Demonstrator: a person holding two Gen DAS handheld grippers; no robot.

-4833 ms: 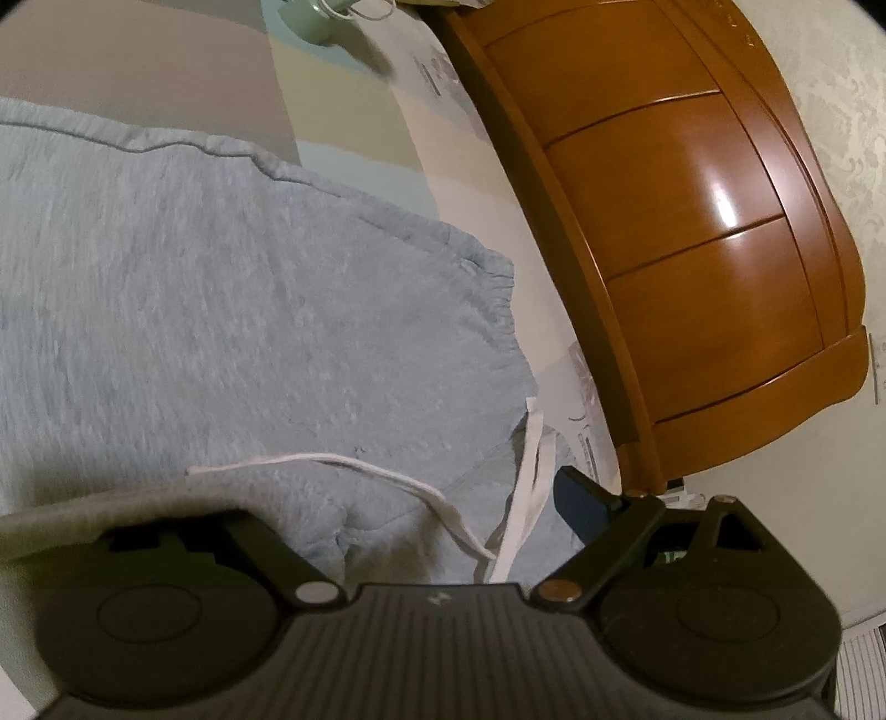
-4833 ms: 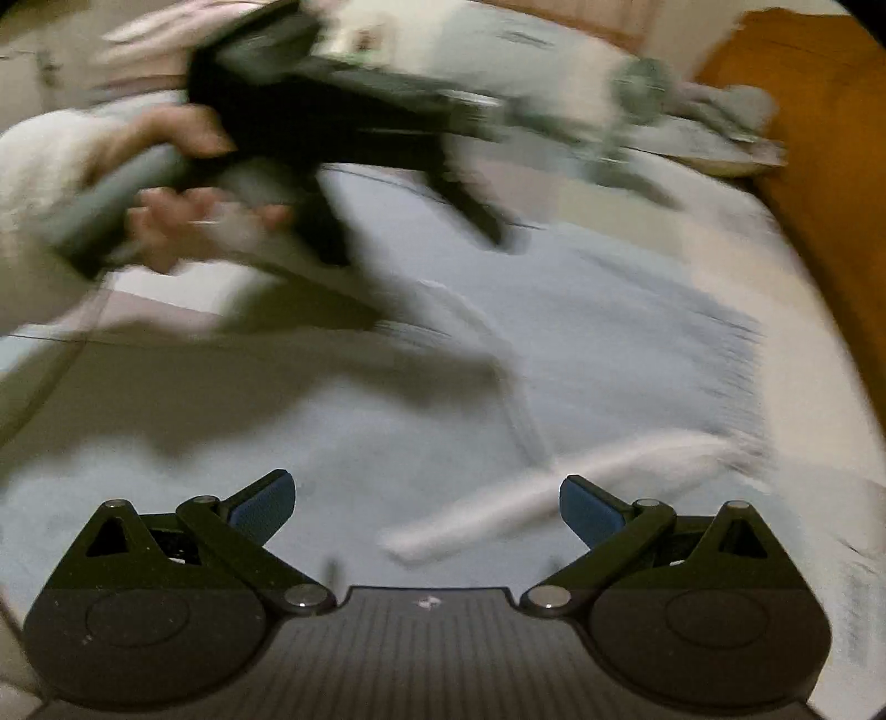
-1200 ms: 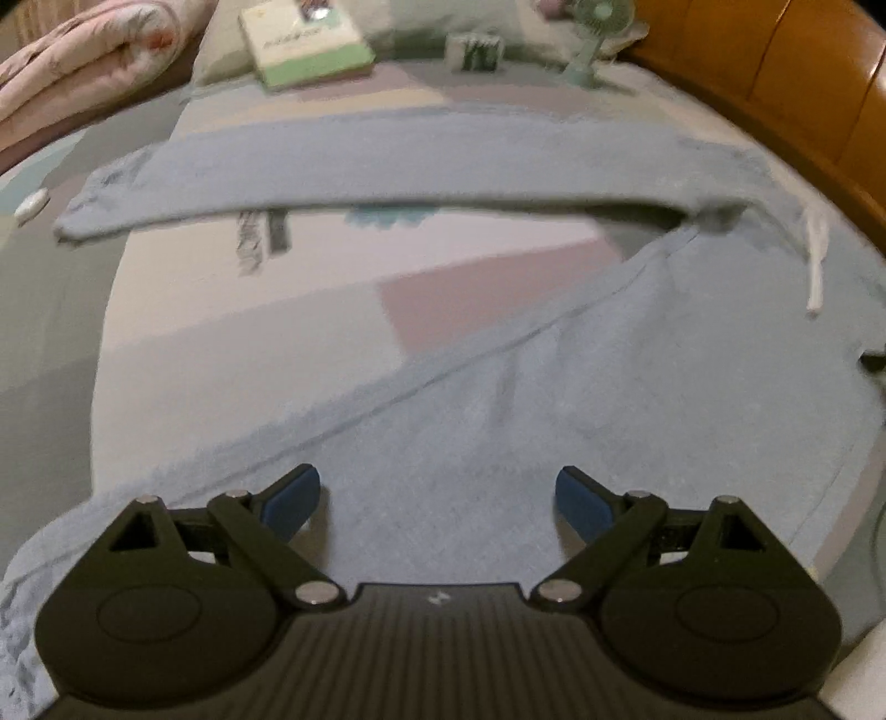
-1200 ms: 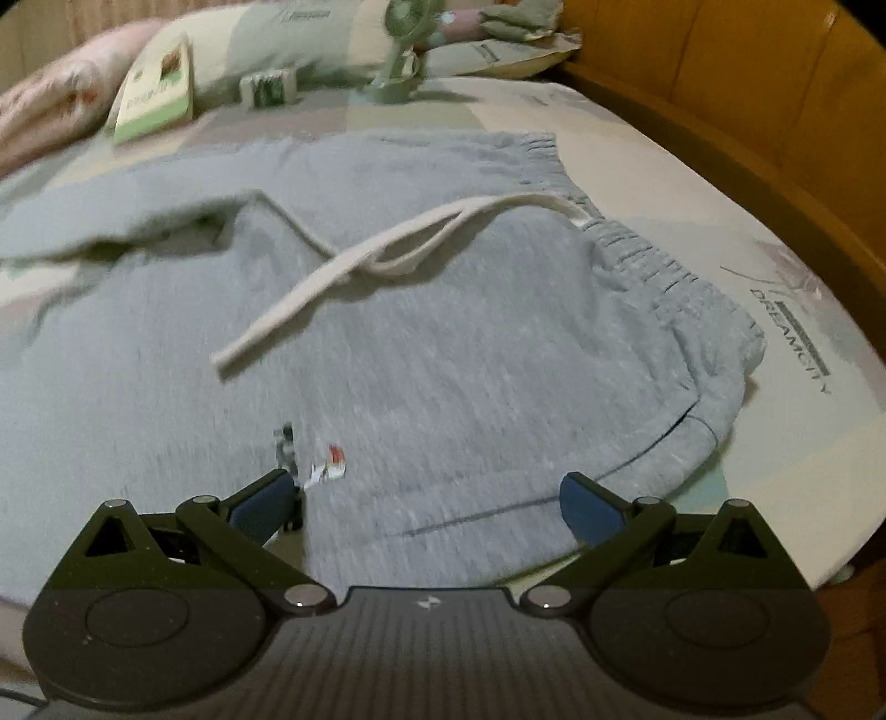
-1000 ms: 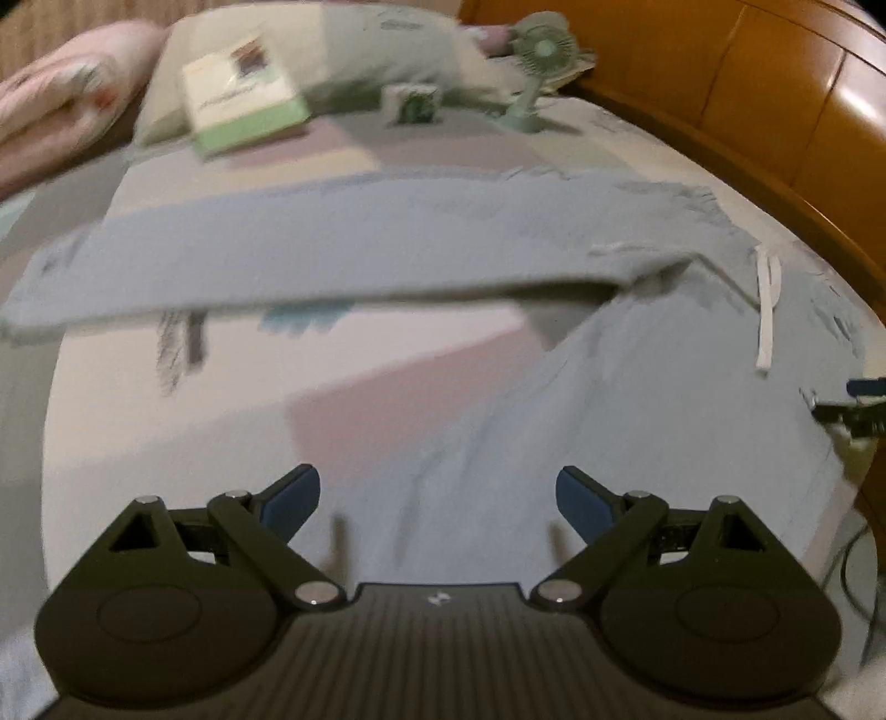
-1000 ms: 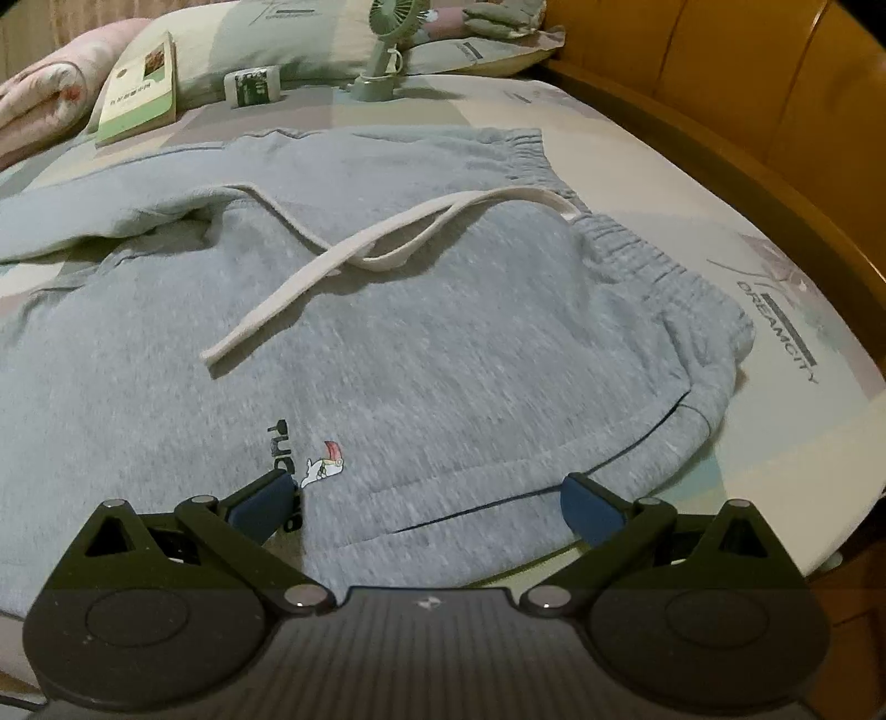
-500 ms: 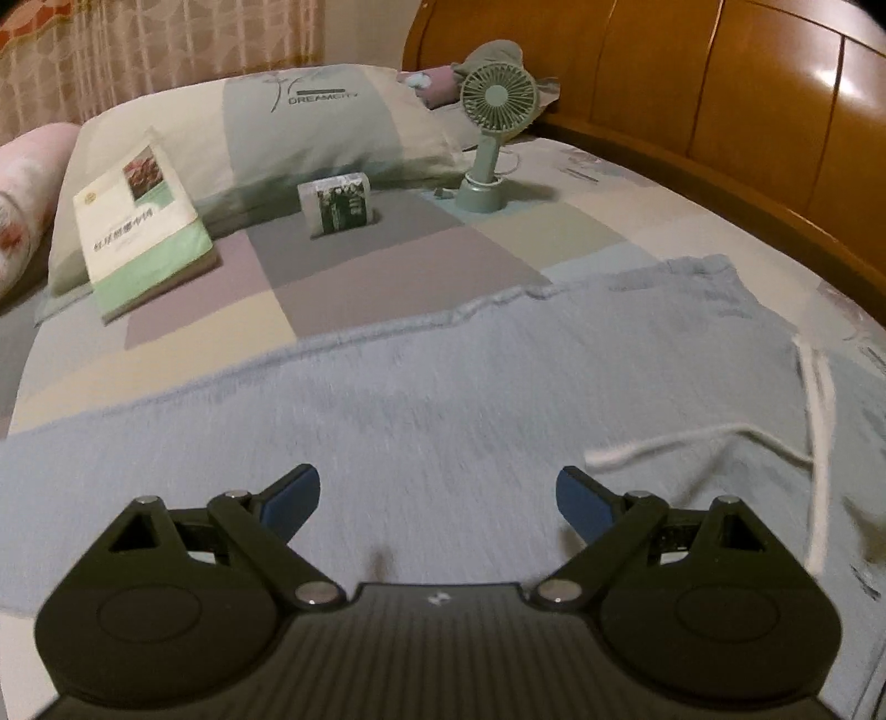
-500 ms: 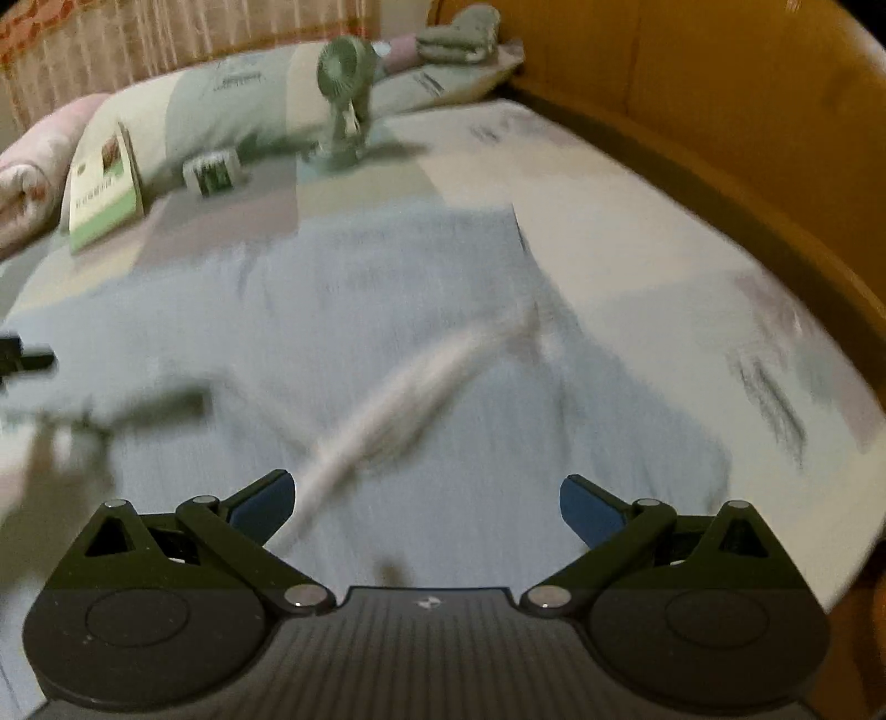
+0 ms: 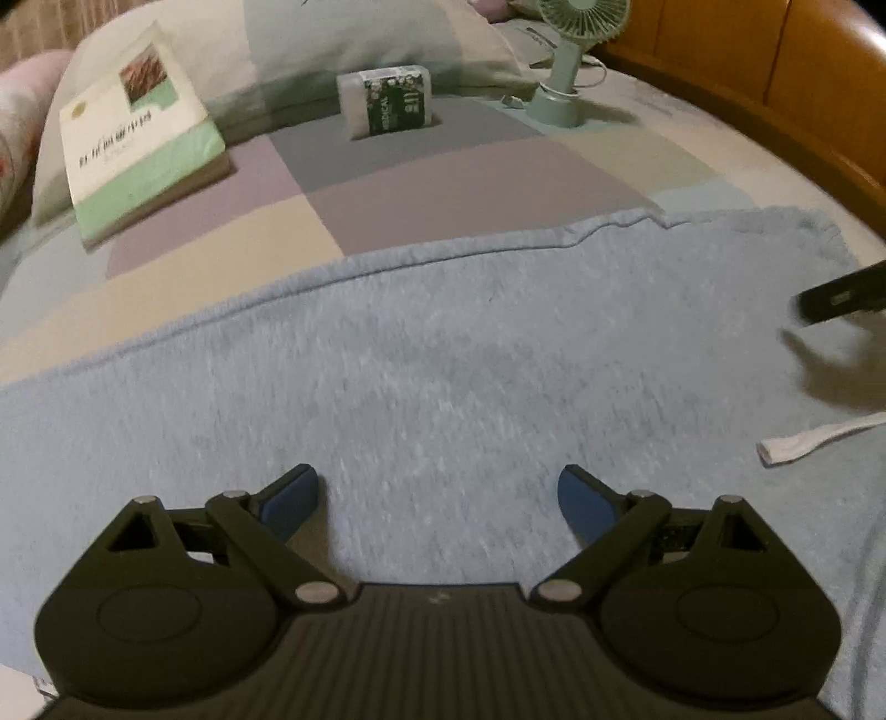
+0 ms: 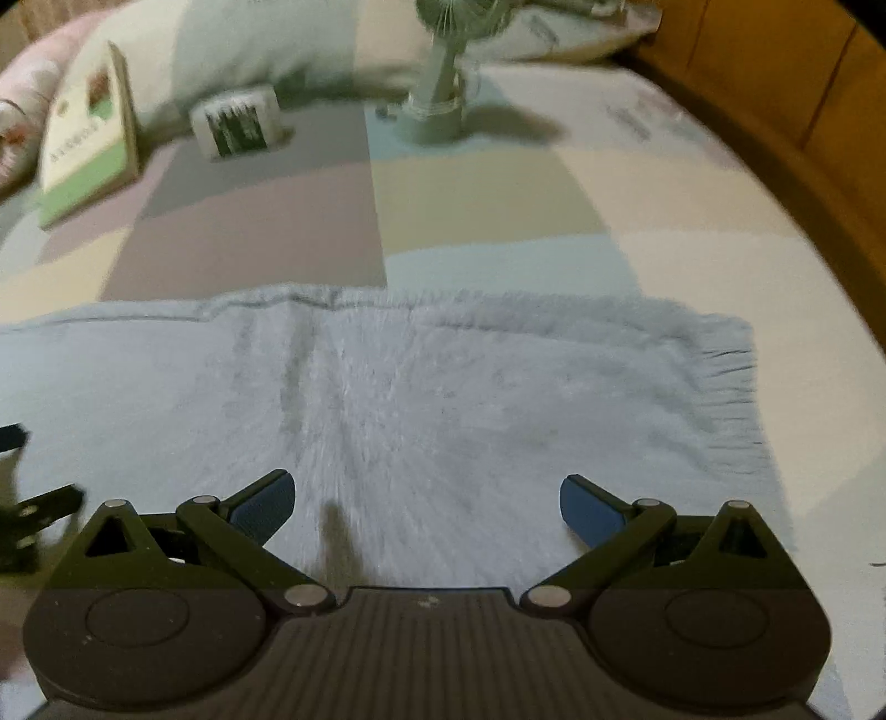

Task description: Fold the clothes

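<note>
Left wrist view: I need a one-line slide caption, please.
Open left gripper above grey sweatpants spread on a patchwork bed.

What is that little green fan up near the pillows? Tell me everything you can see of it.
The small fan is pale green, with a round caged head on a slim neck above a round base. It stands upright on the patchwork bedsheet, close in front of a pillow and near the wooden bed frame. A thin white cord curls beside its base. Only the lower part of its head is in frame. Nothing is gripping it.
</note>
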